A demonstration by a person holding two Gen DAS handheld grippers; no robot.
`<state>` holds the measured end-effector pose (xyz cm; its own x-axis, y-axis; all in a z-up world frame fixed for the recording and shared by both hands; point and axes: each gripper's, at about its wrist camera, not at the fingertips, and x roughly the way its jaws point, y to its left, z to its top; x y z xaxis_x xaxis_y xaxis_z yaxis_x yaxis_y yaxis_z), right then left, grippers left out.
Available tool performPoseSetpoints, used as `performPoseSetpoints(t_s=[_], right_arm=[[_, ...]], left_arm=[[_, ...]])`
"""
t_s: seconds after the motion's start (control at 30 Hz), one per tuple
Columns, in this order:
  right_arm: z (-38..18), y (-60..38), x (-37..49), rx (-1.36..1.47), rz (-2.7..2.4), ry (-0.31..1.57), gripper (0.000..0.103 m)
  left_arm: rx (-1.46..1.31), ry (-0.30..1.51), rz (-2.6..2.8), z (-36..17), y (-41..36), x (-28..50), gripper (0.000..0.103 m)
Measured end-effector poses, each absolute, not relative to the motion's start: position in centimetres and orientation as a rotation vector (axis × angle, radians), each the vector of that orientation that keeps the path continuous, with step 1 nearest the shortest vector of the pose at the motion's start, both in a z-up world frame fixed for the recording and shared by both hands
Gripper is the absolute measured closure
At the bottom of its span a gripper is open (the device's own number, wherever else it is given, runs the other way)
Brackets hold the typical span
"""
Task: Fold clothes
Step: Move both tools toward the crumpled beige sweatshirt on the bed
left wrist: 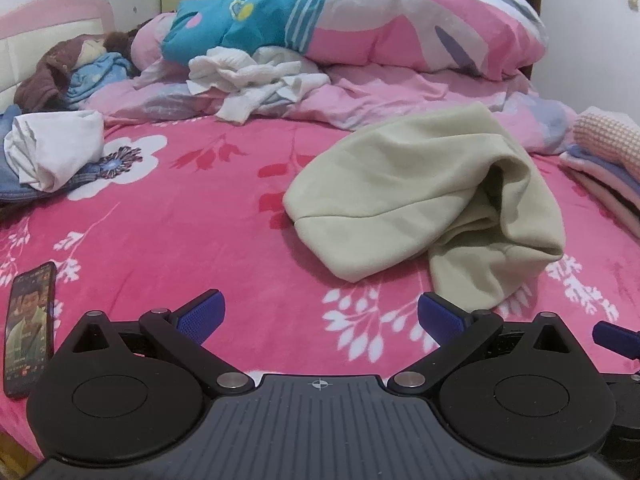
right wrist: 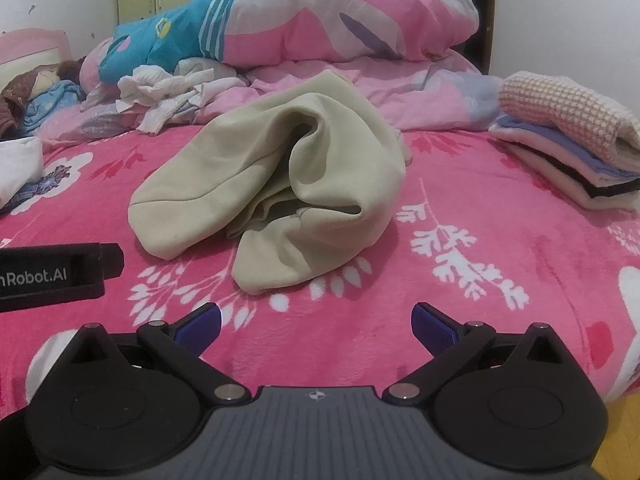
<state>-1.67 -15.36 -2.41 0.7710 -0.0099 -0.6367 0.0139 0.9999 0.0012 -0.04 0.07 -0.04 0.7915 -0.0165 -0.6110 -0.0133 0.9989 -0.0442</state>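
A crumpled beige garment [left wrist: 424, 200] [right wrist: 280, 184] lies on the pink flowered bedspread [left wrist: 180, 216] [right wrist: 480, 272], bunched into loose folds. My left gripper [left wrist: 320, 318] hovers open near the bed's front edge, with the garment ahead and to the right of it. My right gripper [right wrist: 316, 326] is also open, and the garment lies straight ahead, a short way beyond its blue fingertips [right wrist: 434, 326]. Nothing sits between either pair of fingers. The left gripper's body [right wrist: 60, 272] shows at the left edge of the right wrist view.
A stack of folded clothes [right wrist: 568, 148] [left wrist: 608, 164] sits at the right. Loose white garments [left wrist: 256, 80] [right wrist: 168, 92] and a rolled pink-and-teal quilt [left wrist: 380, 16] lie at the back. A white garment on denim [left wrist: 52, 152] and a phone [left wrist: 30, 324] are at the left.
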Motion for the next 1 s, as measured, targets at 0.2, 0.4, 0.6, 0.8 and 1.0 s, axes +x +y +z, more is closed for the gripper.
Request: performPoseSetpoints(t_s=[0.2,0.4,0.6,0.8,1.0], right_arm=[[-2.3,-15.4,-1.8,0.011,-0.024,0.686,0.0],[-2.2,-15.4,-2.0,0.016,-0.035,0.682,0.0],[-2.0,-15.4,-2.1,0.02,-0.045,0.678,0.0],[-1.8,-15.2,-2.1,0.015,-0.045,0.679,0.0],[-1.7,-15.0,-2.0,0.011,-0.044,0.679,0.0]], left_arm=[[-0.051,0.66,0.0,-0.4,0.6,-0.3,0.0],[-0.076,0.662,0.009,-1.3,1.2,-0.5,0.0],[-0.065,0.652,0.029,-0.7,1.0,-0.7,0.0],[-0.064,0.66,0.034,-0.8,1.1,-0.8,0.0],[-0.069,0.668,0.044,-0.8,1.2,-0.7,0.0]])
